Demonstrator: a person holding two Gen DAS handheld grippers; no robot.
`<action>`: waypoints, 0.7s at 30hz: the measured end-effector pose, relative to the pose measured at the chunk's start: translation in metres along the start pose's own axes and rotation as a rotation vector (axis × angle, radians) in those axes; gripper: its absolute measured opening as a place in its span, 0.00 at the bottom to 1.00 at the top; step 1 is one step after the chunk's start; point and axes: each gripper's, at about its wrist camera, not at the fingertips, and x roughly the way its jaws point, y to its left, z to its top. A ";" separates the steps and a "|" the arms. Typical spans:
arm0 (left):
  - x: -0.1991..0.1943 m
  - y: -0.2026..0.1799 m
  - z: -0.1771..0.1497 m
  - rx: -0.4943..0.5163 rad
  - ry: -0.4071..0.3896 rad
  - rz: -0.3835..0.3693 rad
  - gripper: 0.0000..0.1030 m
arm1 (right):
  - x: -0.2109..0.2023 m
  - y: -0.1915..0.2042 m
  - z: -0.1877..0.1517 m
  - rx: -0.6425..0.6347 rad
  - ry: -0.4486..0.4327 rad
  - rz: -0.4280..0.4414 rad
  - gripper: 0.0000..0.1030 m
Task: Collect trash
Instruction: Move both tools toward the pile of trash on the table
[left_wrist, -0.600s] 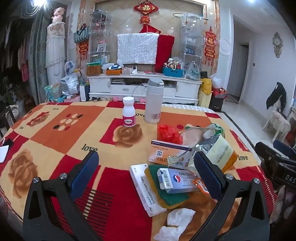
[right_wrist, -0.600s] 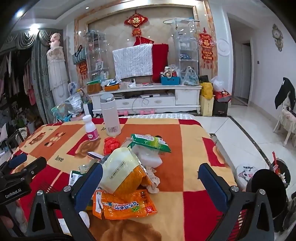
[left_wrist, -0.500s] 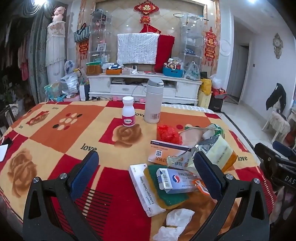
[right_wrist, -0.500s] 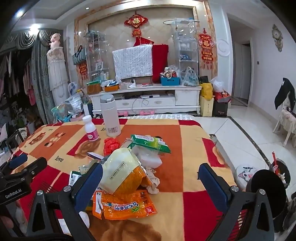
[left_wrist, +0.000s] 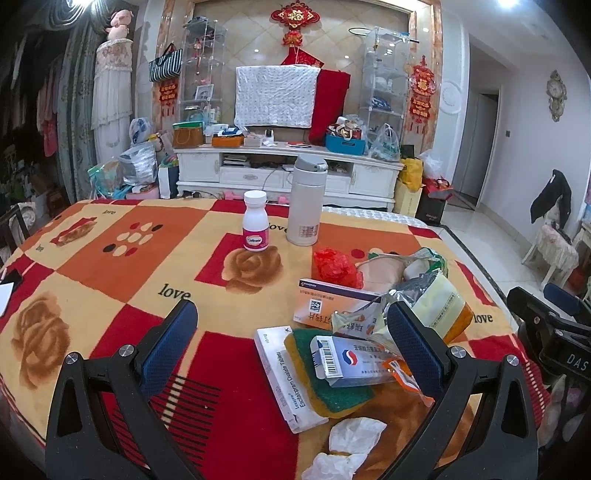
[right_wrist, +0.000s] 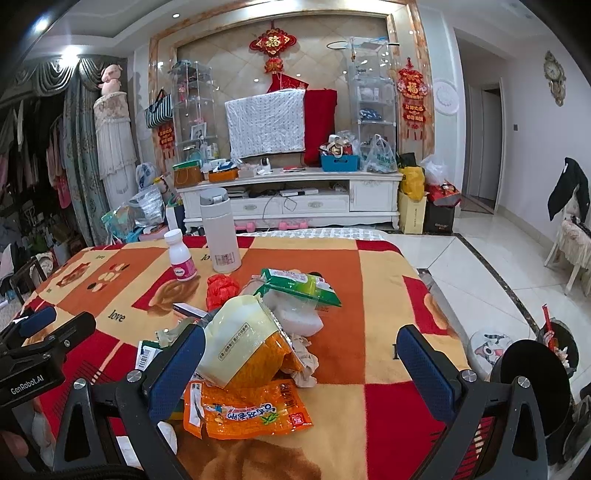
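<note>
hovering over a fuzzy patchwork blanket (left_wrist: 110, 266) covering the worktop. left gripper (left_wrist: 291, 343) spreading wide, gripping nothing, flat white cardboard box (left_wrist: 286, 380) lying between its fingers, long axis running away and slightly left. right gripper (right_wrist: 301, 360) gaping just as wide, touching nothing, glossy orange wrapper (right_wrist: 247, 406) lying crosswise just ahead, crinkled yellow pouch (right_wrist: 240, 343) slumping beyond. smooth cylindrical flask (left_wrist: 306, 201) standing upright farther off.

Pill bottle (left_wrist: 255, 226) left of flask (left_wrist: 306, 201), on table (left_wrist: 110, 266)
</note>
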 end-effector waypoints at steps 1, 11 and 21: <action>0.000 0.001 0.000 -0.003 0.001 0.001 0.99 | 0.000 0.000 0.000 0.000 0.001 0.000 1.00; 0.008 0.004 -0.005 -0.015 0.030 0.008 0.99 | 0.004 -0.002 0.001 -0.002 0.002 -0.003 1.00; 0.008 0.005 -0.005 -0.019 0.033 0.003 0.99 | 0.006 -0.001 -0.001 -0.005 0.003 -0.008 1.00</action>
